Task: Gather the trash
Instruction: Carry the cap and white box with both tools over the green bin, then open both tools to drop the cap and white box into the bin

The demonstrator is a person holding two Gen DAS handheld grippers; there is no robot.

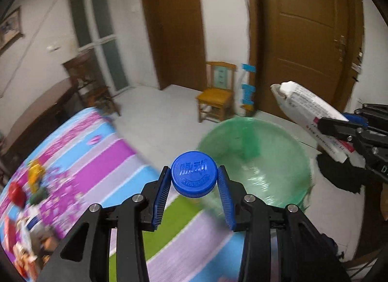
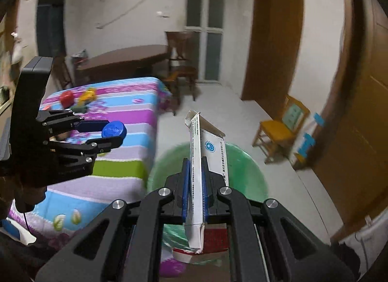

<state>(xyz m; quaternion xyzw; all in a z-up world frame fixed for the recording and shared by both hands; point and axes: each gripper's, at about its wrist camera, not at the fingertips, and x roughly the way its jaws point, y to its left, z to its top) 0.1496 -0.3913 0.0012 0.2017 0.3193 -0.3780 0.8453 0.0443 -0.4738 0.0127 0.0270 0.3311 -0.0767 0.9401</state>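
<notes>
Trash is in both of my grippers. My left gripper point(image 1: 194, 180) has its jaws pinching a blue bottle cap point(image 1: 194, 173) by the rim, the cap's embossed top facing the left wrist camera; a clear bottle body below it is only faintly visible, so I cannot tell how much hangs beneath. My right gripper point(image 2: 196, 180) has its jaws pressed tight on a flattened white carton point(image 2: 208, 151) with printed text and a red band at its near end, its torn far end pointing up and away.

Both pieces hang near a bin lined with a green bag point(image 1: 254, 158), which stands on the pale floor just right of the striped surface point(image 1: 80, 151). In the right wrist view the carton sits over the bin's mouth, while the cap is left of it, over the striped cloth. Small coloured toys point(image 2: 77, 100) lie on the far part of that cloth, blurred.

Farther off, a yellow wooden chair point(image 1: 215, 92) stands against the wall beside a brown door point(image 1: 308, 29).
</notes>
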